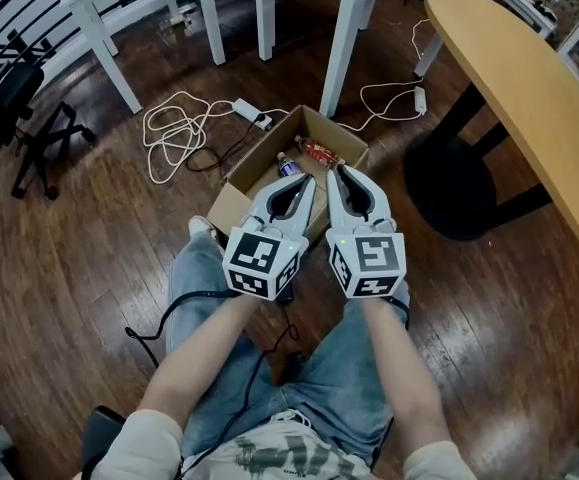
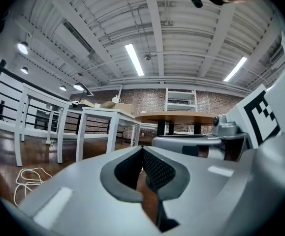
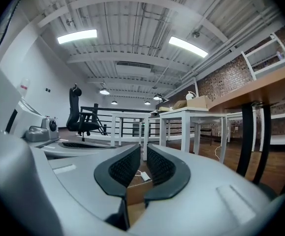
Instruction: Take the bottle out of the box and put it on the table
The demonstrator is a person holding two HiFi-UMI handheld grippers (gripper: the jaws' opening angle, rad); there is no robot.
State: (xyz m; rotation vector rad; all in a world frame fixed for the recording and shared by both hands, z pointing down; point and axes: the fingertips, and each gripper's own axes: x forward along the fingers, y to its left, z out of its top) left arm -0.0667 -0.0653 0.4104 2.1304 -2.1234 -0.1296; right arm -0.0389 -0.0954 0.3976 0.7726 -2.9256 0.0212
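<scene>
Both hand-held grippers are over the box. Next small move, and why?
Probably tip the right hand-held gripper down toward the blue-topped bottle lying in the box. It is held level above the box, jaws barely apart with nothing between them, so no grasp is possible yet.

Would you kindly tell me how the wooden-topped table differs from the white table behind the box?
The wooden-topped table has a tan, rounded top; the white table is white throughout. The wooden-topped table rests on dark supports and a round black base; the white table stands on slim, straight white legs. Both stand on the dark wood floor near the cardboard box.
</scene>
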